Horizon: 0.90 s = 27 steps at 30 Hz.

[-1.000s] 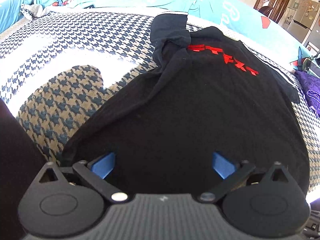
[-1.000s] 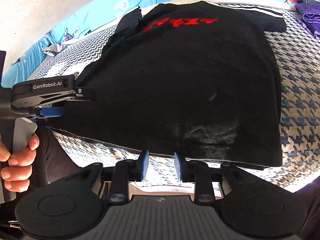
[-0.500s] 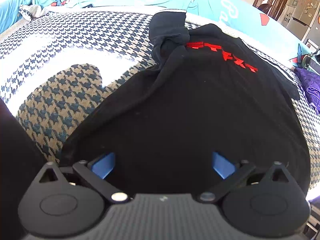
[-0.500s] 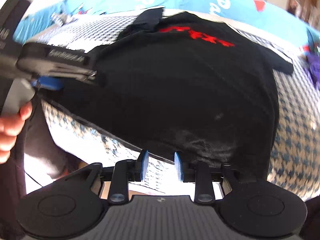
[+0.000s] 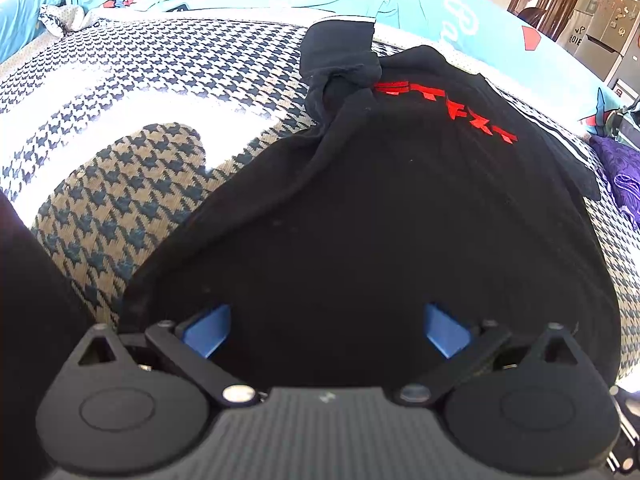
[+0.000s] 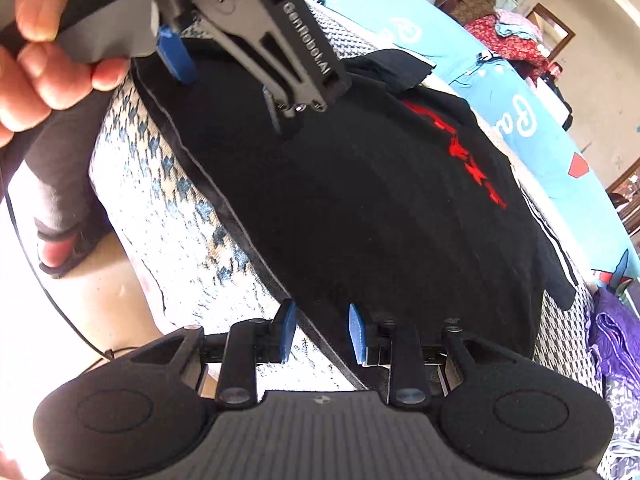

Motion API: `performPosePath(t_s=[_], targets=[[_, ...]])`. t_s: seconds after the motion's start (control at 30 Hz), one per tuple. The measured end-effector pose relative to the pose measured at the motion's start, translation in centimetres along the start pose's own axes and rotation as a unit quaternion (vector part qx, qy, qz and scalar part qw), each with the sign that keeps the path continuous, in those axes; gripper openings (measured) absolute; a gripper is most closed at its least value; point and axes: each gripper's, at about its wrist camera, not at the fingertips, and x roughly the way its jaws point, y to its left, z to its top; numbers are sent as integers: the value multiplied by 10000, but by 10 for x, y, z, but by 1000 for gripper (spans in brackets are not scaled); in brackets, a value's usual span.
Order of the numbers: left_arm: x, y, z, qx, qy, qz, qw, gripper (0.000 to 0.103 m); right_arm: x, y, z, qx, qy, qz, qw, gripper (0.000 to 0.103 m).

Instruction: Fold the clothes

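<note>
While the black shirt shows unreadable red lettering, the "GenRobot.AI"-marked left gripper gapes empty; right gripper narrowly parted, unclamped

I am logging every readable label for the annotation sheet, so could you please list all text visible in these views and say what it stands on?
"GenRobot.AI": white lettering on the black arm of the left hand-held gripper, seen in the right wrist view.
Red print on the black T-shirt: stylised marks, not readable as letters.
White script on the light blue bedding: only part shows, cannot be read.
Dark sign on the grey fridge: too small to read.
</note>
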Motion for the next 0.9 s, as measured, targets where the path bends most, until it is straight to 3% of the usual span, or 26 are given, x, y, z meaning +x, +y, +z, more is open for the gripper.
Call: performPosePath(t_s=[0.3,0.37,0.5,0.63,0.9], targets=[[0,-1,-1,5,3,7,10000,103,4,-2,2,79,-84,-70,9999,25],[-1,-1,-2,5,2,7,10000,103,3,-4,2,151,-133,-67,9998,14],[-1,0,-2,3,-5,6,10000,103,-4,-7,4,246,-312,-6,9992,5],[-1,0,-2,8,-17,21,10000,103,-8,-17,5,559,-419,342,9970,4],[-1,-4,-3,106,-106,81,9999,103,-12,-44,6,1434,-600,1200,9805,4]])
